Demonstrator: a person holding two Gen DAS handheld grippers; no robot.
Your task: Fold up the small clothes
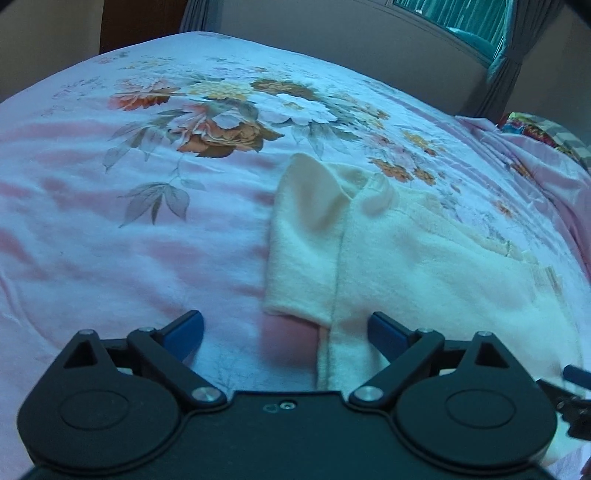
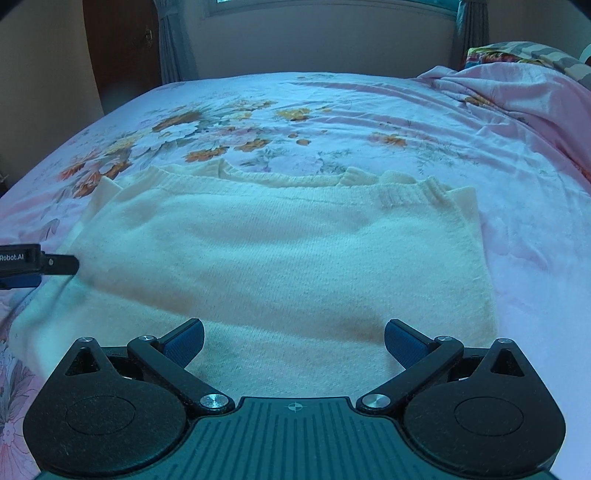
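Sweater (image 2: pixel 280 258) flat on bedsheet (image 2: pixel 369 110); both jaws spread.

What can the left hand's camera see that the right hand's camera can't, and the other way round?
Only the left wrist view shows the folded sleeve at the sweater's side edge and the teal window curtain. Only the right wrist view shows the whole cream sweater with its ribbed band, plus a brown door. Both show the floral bedsheet, the crumpled pink blanket, and open, empty grippers: left gripper, right gripper.
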